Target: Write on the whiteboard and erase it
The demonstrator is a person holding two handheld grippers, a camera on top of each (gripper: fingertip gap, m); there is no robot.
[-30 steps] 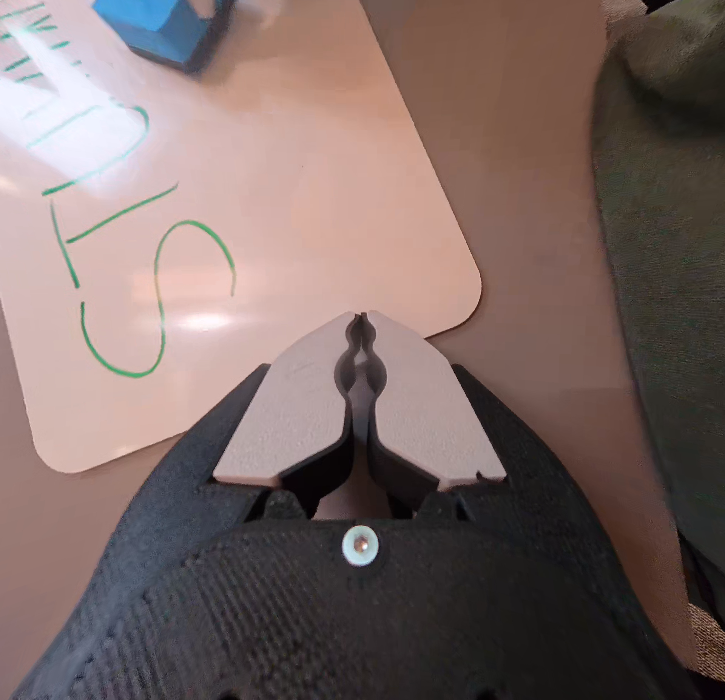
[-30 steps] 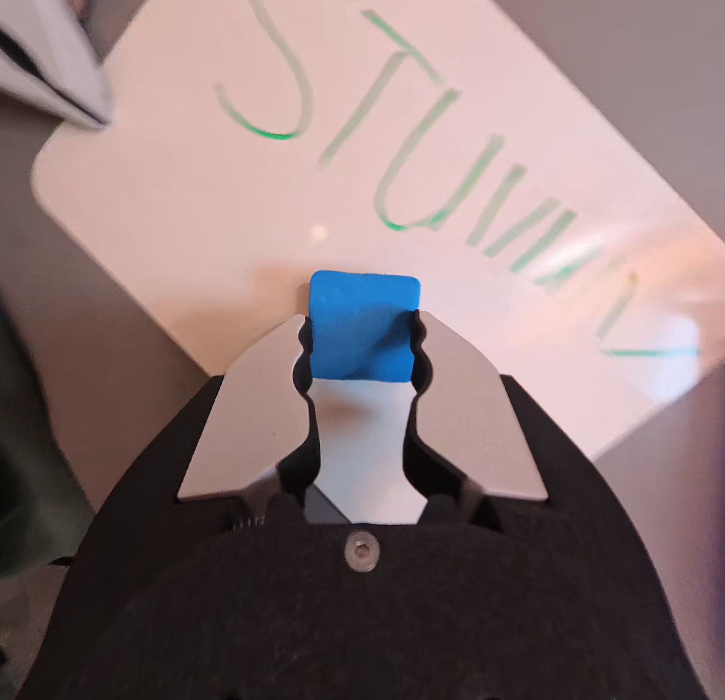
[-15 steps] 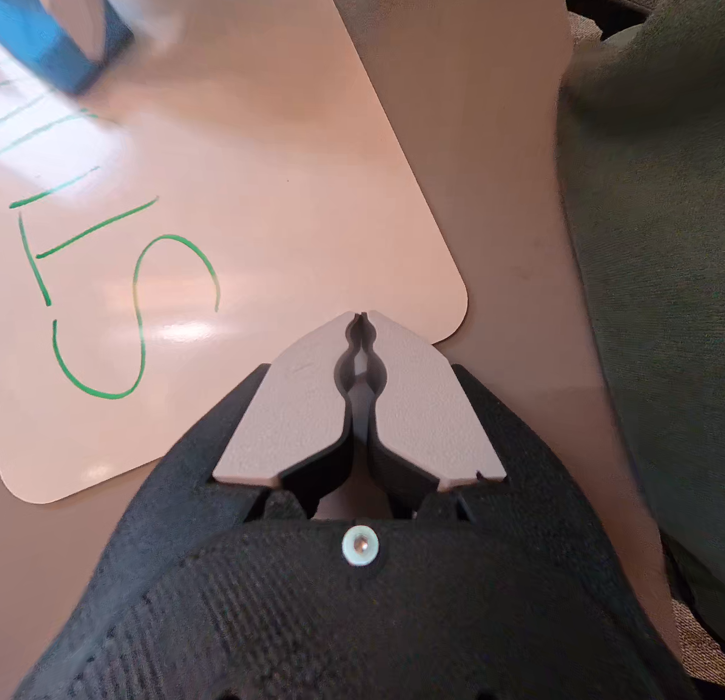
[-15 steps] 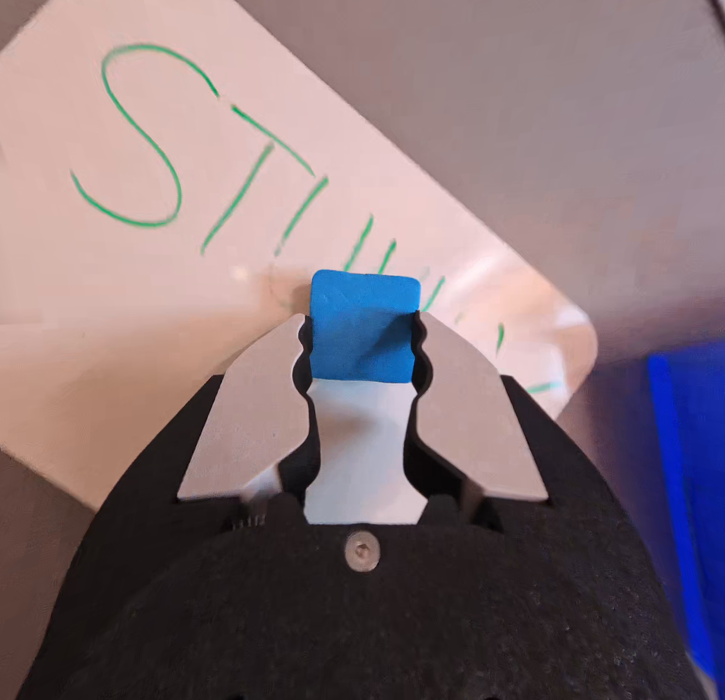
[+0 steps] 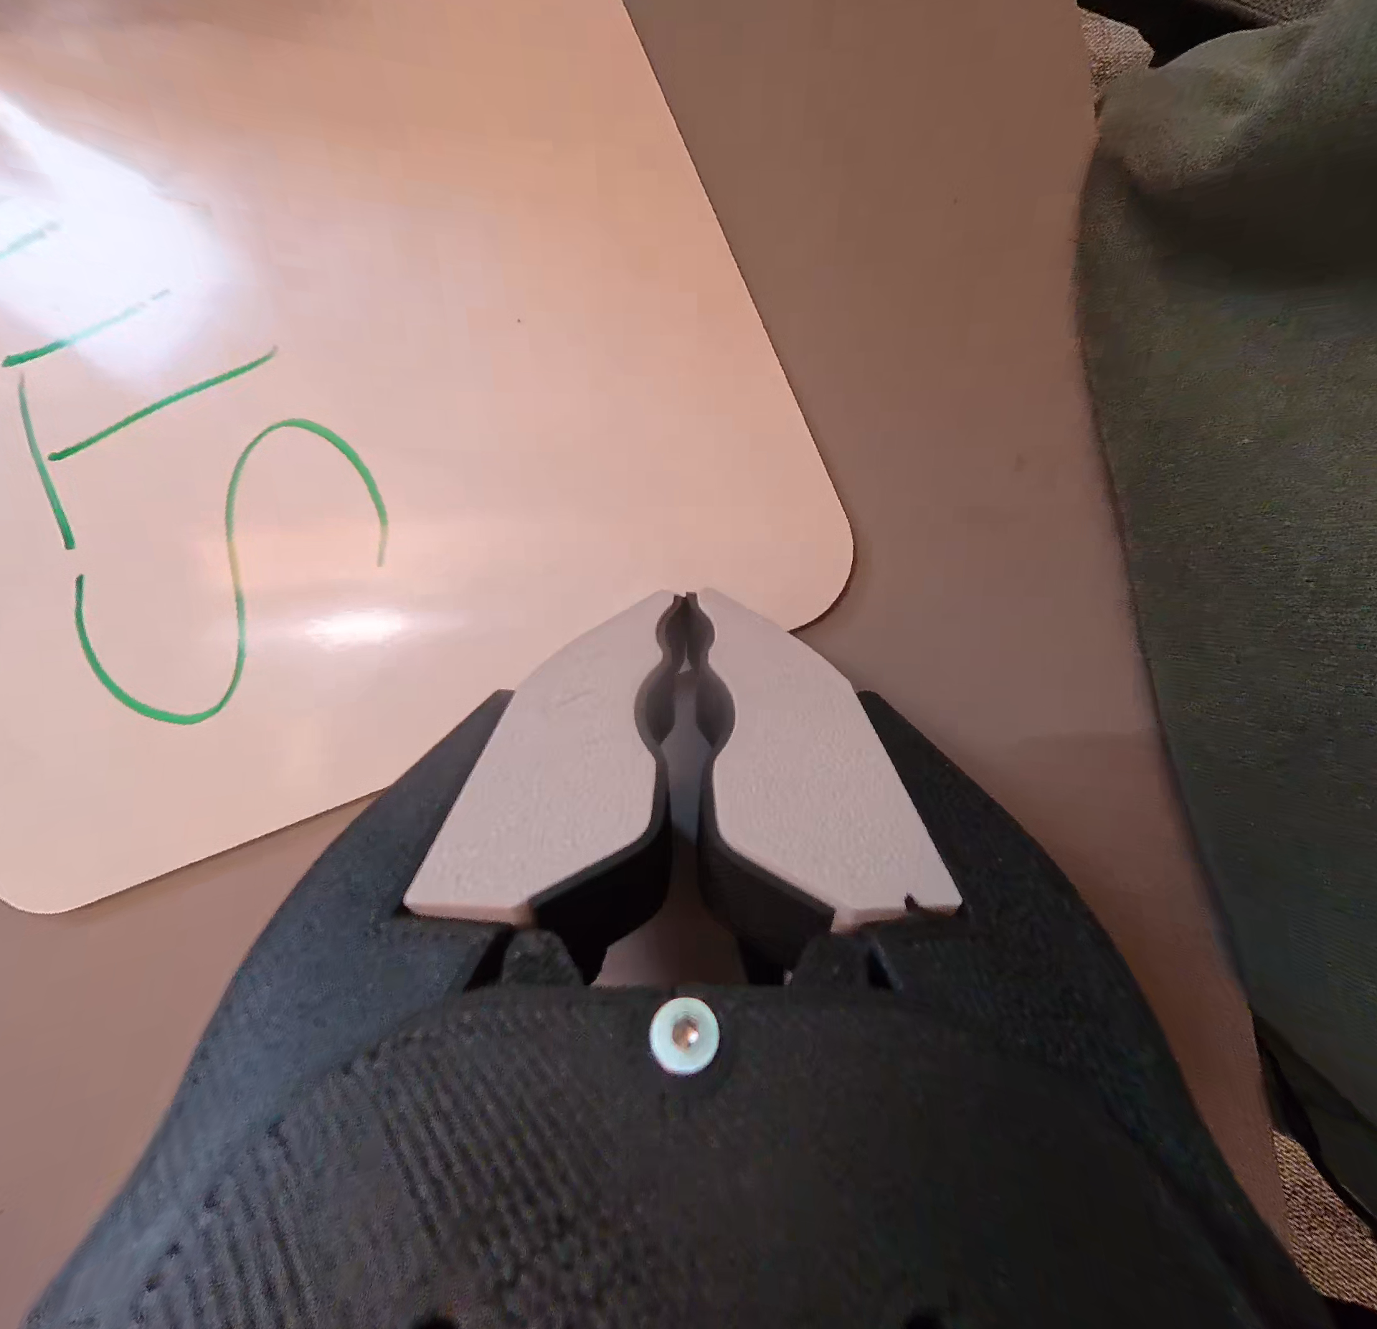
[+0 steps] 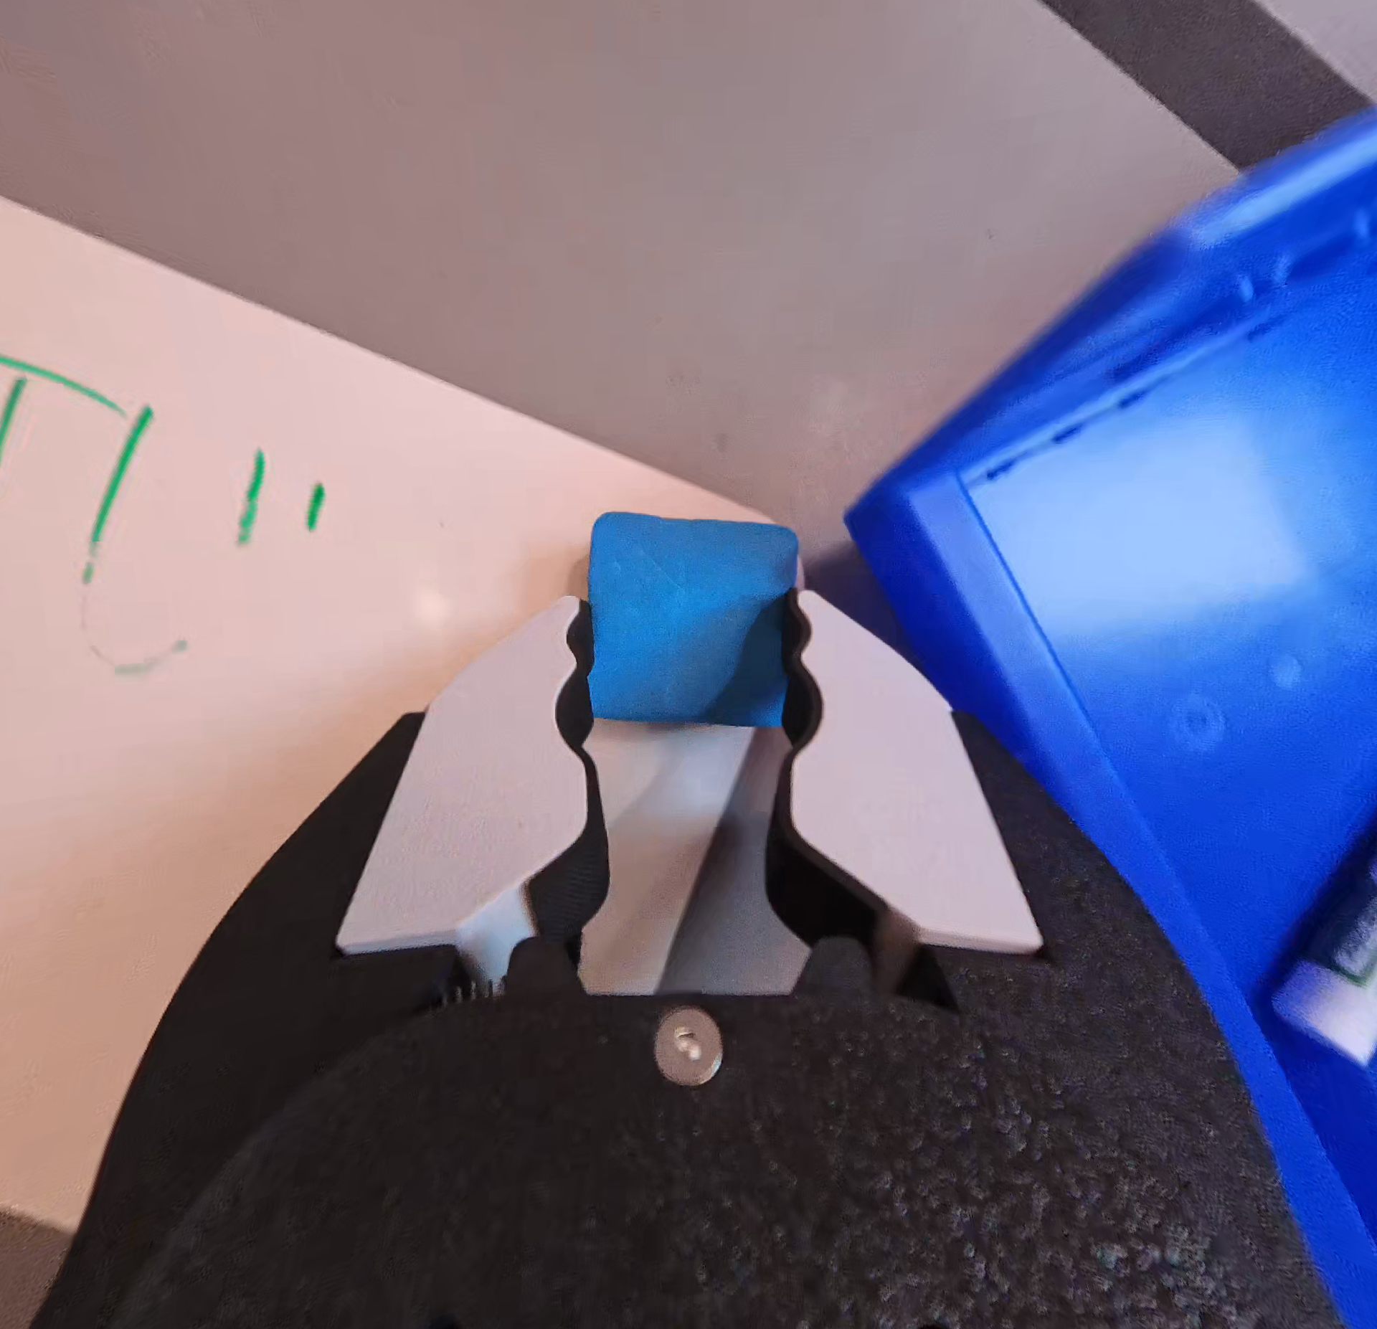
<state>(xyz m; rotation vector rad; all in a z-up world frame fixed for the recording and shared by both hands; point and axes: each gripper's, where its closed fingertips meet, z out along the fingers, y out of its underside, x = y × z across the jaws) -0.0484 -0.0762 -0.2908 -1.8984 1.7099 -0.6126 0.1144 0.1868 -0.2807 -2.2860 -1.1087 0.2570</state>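
The right gripper (image 6: 685, 600) is pinching a blue eraser (image 6: 685, 622) at the whiteboard's (image 6: 298, 697) far corner, the board's long edge running from 9 toward 3 o'clock. The left gripper (image 5: 689, 596), jaws closed on nothing, is sitting at the board's (image 5: 447, 324) near corner. Only the right view is showing the blue bin (image 6: 1192, 548) at 2 o'clock; only the left is showing green cloth (image 5: 1252, 473) at 3 o'clock.

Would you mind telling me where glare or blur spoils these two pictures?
Left wrist view: bright glare washes the whiteboard at upper left, paling the green strokes there; the green cloth at right is soft. Right wrist view: the blue bin is smeared by motion blur, while the blue eraser in the right tool stays sharp.
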